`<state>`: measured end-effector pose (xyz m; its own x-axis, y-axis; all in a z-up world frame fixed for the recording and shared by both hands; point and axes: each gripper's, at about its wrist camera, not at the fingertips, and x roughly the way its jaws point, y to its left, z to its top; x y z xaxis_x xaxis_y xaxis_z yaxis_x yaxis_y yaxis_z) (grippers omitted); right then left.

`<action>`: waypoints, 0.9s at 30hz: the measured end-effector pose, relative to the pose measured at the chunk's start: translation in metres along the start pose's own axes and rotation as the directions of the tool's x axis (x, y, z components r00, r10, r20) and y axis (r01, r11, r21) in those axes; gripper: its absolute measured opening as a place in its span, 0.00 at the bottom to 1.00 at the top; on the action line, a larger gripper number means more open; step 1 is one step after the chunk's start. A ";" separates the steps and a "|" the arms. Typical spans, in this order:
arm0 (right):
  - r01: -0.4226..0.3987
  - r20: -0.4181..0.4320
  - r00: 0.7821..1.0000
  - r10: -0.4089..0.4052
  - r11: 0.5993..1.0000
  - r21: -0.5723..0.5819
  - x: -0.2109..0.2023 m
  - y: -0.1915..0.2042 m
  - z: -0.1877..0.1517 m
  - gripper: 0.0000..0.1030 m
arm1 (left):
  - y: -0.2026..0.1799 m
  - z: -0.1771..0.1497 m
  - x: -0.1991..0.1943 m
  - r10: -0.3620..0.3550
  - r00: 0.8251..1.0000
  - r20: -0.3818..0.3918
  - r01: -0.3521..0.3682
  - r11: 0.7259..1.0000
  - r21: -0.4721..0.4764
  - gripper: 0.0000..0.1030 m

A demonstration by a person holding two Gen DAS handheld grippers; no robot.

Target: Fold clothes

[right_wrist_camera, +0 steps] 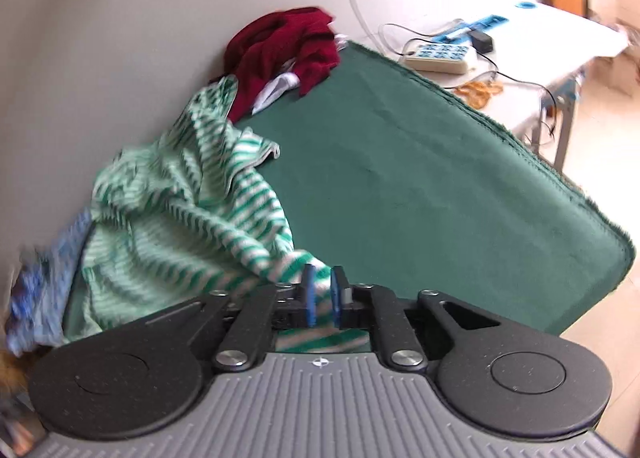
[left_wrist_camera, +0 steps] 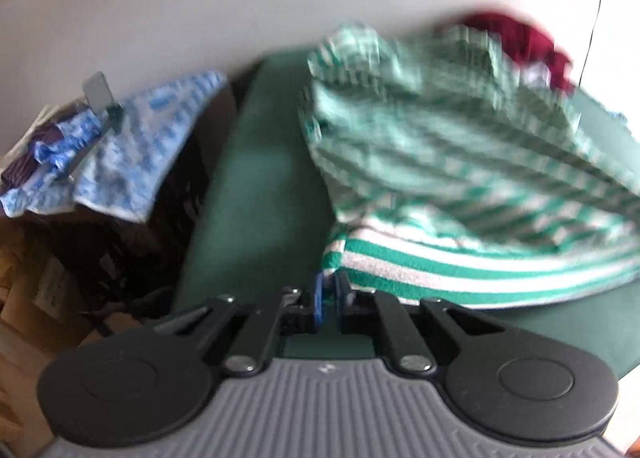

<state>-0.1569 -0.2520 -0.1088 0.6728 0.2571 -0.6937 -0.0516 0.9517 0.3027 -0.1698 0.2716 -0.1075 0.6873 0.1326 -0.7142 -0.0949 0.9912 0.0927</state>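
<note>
left gripper (left_wrist_camera: 329,290): jaws pinched on striped garment (left_wrist_camera: 460,177) hem
right gripper (right_wrist_camera: 322,294): clamped on another edge of it
garment: bunched, motion-blurred, trails ahead-left of right gripper toward wall, over green cloth (right_wrist_camera: 420,177)
far: maroon clothing (right_wrist_camera: 288,49) beyond; blue fabric (left_wrist_camera: 136,149) left

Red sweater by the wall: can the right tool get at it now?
Probably not yet: the right tool is shut on the striped shirt. Otherwise the green cloth toward the red sweater lies bare.
</note>
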 end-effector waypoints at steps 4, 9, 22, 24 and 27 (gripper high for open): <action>0.121 0.036 0.993 -0.116 0.909 -0.399 -0.006 0.009 -0.034 0.33 | -0.002 -0.002 -0.007 0.021 1.000 0.004 -0.021 1.000 0.007 0.07; 0.122 0.029 0.991 -0.132 0.787 -0.605 0.010 0.016 -0.075 0.34 | -0.004 -0.005 -0.016 0.047 0.999 0.008 -0.047 0.999 0.017 0.07; -0.004 0.108 0.993 0.042 0.942 -0.335 0.040 0.014 -0.035 0.04 | -0.001 0.042 -0.048 0.165 0.972 0.167 -0.155 0.985 -0.076 0.00; -0.089 0.146 0.982 0.124 0.969 -0.230 0.023 0.012 -0.006 0.04 | 0.007 0.061 -0.069 0.156 0.959 0.236 -0.130 0.984 -0.123 0.00; -0.219 0.215 0.943 0.253 0.961 -0.171 -0.012 0.017 0.033 0.04 | 0.011 0.078 -0.091 0.165 0.938 0.303 -0.136 0.984 -0.114 0.00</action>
<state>-0.1410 -0.2440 -0.0738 0.7805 0.4471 -0.4369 -0.3227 0.8868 0.3309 -0.1773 0.2704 0.0124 0.8479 0.2890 -0.4445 -0.2692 0.9569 0.1087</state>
